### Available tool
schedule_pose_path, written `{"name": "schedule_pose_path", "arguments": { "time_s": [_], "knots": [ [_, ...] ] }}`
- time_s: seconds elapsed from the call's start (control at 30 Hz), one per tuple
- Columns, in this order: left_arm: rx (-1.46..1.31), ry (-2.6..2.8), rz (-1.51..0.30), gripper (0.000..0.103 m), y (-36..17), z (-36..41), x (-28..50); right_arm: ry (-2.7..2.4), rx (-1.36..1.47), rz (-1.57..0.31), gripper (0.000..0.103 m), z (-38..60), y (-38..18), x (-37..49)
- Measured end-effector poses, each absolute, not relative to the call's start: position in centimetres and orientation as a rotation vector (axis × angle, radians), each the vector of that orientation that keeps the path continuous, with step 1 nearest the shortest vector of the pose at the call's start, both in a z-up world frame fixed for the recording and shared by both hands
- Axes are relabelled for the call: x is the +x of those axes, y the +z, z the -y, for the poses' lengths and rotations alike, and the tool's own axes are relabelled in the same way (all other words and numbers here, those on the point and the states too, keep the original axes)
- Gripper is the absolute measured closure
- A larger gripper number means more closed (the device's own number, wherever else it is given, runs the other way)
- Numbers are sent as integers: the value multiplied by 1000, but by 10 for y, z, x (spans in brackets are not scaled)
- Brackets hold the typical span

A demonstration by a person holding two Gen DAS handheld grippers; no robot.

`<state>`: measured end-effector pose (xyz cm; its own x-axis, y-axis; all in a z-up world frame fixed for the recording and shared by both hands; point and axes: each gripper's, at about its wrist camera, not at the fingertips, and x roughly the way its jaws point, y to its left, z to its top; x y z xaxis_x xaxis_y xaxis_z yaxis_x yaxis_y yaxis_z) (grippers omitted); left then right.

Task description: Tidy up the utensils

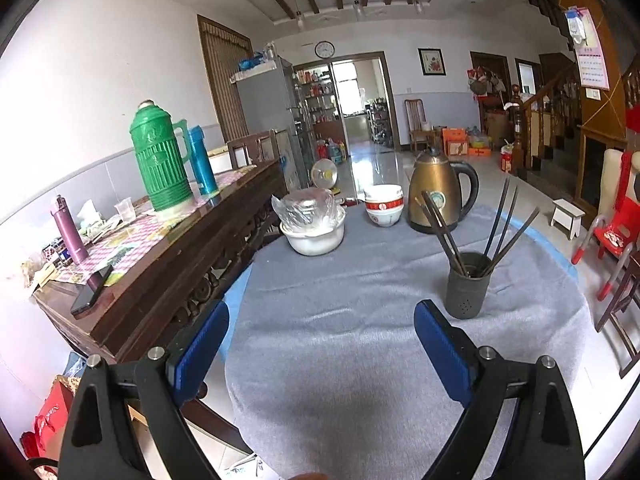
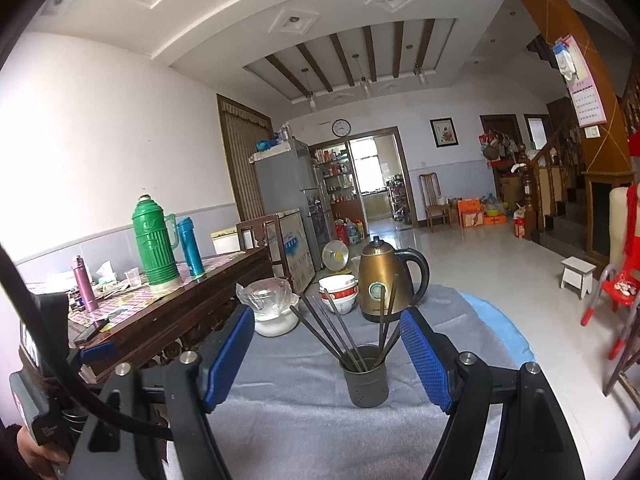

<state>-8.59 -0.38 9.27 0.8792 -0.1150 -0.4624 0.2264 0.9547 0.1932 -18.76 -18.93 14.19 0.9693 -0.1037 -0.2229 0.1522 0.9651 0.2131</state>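
Note:
A dark grey holder cup (image 1: 468, 286) stands upright on the grey cloth (image 1: 340, 320), with several dark chopsticks (image 1: 496, 220) leaning out of it. My left gripper (image 1: 322, 316) is open and empty, its right finger just left of the cup. In the right wrist view the cup (image 2: 366, 376) with its chopsticks (image 2: 332, 328) stands straight ahead, between and just beyond the blue pads of my right gripper (image 2: 326, 322), which is open and empty.
A bronze kettle (image 1: 438, 192), stacked white bowls (image 1: 383, 204) and a white pot with a plastic-wrapped lid (image 1: 312, 224) stand at the table's far side. A wooden sideboard (image 1: 168, 264) on the left carries a green thermos (image 1: 160, 160) and bottles. Red chairs (image 1: 612, 236) stand right.

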Motion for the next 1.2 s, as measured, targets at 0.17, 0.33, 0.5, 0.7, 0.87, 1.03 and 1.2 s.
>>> {"name": "schedule_pose_path", "arguments": {
  "time_s": [0.17, 0.33, 0.5, 0.7, 0.87, 1.03, 1.2],
  "knots": [
    [238, -162, -448, 9, 102, -2, -94, -142, 212, -221, 24, 178, 145, -188],
    [229, -141, -436, 9, 109, -10, -99, -142, 206, -251, 24, 169, 146, -187],
    [210, -125, -423, 9, 116, -17, -103, -169, 207, -277, 24, 167, 150, -186],
    [202, -114, -406, 9, 120, -23, -108, -189, 220, -350, 24, 171, 137, -186],
    [200, -117, -407, 9, 120, -24, -110, -188, 224, -374, 24, 170, 133, -191],
    [200, -121, -409, 9, 119, -24, -113, -176, 214, -368, 24, 160, 137, -194],
    [199, -123, -402, 9, 119, -23, -115, -178, 207, -381, 24, 153, 134, -194]
  ]
}}
